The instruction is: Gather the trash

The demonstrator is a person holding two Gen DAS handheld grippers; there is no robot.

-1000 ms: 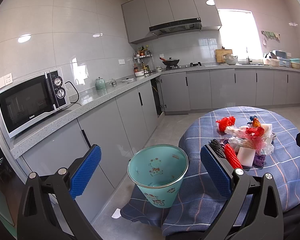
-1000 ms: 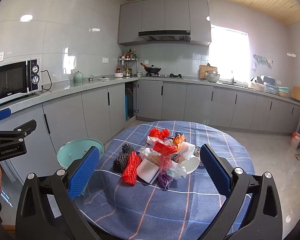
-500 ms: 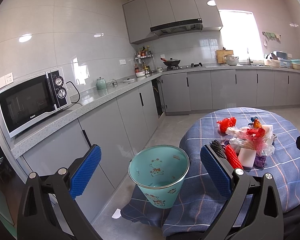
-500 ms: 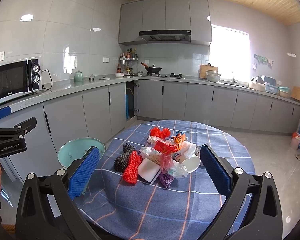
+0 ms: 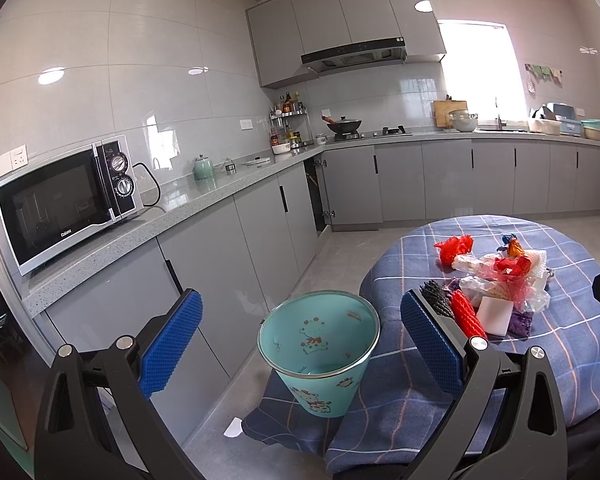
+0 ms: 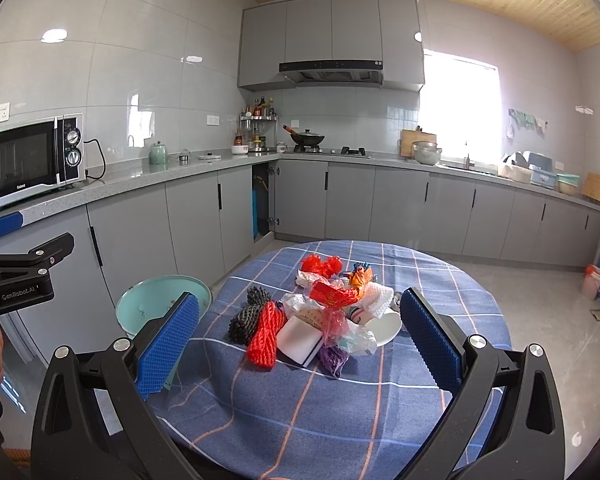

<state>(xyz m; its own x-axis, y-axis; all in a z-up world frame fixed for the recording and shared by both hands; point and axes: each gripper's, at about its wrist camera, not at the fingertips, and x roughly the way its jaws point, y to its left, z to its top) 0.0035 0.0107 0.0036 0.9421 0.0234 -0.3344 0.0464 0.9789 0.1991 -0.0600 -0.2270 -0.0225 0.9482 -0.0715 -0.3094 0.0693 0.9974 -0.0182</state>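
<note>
The left gripper [image 5: 300, 344] is hanging in the air with its blue pads spread wide and nothing between them, looking down on a teal bin [image 5: 319, 350]. The bin is standing upright just beside the edge of the round tabletop [image 6: 440, 280], on the side nearest the grey cabinets, and a fold of the blue checked cloth is lying against its base. Its inside is looking empty apart from the cartoon print.

The right gripper [image 6: 298, 344] is also hanging wide apart and holding nothing, facing the tabletop from the near side. The trash is sitting in one heap near the middle of the cloth: a red net [image 6: 265, 334] and a dark net [image 6: 246, 312] on the side toward the bin, a white block [image 6: 300, 338] just beside the red net, crumpled plastic bags [image 6: 350, 332], a red wrapper [image 6: 334, 294] on top, a red bag [image 6: 322, 266] at the far side, and a white plate [image 6: 388, 326] peeking out from under the heap.
</note>
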